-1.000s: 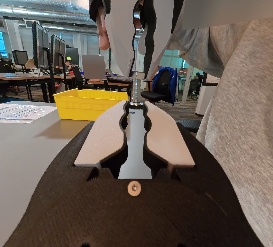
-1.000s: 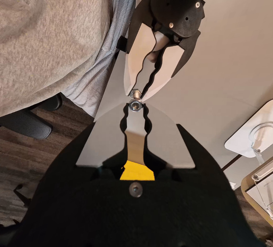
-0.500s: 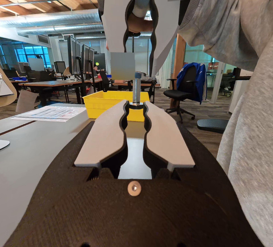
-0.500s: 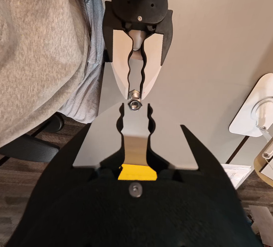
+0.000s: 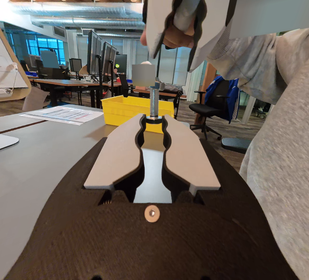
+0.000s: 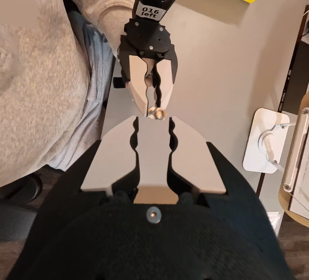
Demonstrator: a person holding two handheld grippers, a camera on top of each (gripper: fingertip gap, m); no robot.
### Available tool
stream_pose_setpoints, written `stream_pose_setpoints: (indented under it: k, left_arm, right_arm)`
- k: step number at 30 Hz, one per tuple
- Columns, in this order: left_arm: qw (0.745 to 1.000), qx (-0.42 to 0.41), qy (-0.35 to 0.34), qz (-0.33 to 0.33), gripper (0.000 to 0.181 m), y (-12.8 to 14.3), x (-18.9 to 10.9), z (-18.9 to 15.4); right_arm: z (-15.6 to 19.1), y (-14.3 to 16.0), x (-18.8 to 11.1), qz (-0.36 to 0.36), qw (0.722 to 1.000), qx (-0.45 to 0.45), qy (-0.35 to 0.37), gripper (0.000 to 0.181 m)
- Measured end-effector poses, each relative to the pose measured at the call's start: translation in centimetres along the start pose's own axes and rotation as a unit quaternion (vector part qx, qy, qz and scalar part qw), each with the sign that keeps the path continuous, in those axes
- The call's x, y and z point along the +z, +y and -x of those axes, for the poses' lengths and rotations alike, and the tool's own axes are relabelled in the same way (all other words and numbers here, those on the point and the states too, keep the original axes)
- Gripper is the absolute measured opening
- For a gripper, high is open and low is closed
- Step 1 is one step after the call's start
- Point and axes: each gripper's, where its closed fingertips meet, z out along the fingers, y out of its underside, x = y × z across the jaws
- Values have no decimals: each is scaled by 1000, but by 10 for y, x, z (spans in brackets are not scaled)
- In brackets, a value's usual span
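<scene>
Two tools meet over the desk's near edge: the left tool [image 5: 153, 118] clenches a bolt [image 5: 154, 102] by its head, shank upright, while the right tool [image 6: 153, 117] hangs released above it. A nut [image 6: 159, 113] seemingly caps the bolt; keep both axes aligned.

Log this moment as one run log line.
left gripper: shut on bolt, upright | nut: on bolt's end | right gripper: open, above bolt, apart | yellow bin: behind

Bright, even light from overhead – soft shadows lie on the table [image 5: 41, 151] beside the bin [image 5: 127, 112]. Wide-angle bending warps the edges; the sleeve [image 6: 107, 4] and far gripper [image 5: 173, 57] blur slightly.
</scene>
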Motion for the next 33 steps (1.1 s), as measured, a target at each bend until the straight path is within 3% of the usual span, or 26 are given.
stream_pose_setpoints:
  k: [19, 33]
  left_arm:
    - [1000, -6, 0, -1, 19, -2, -17, -4]
    - [999, -3, -15, -29, 19, -19, -30, 1]
  right_arm:
    - [12, -18, 38, 19, 993, -87, -80, 43]
    - [-3, -23, 38, 47, 993, -85, -73, 42]
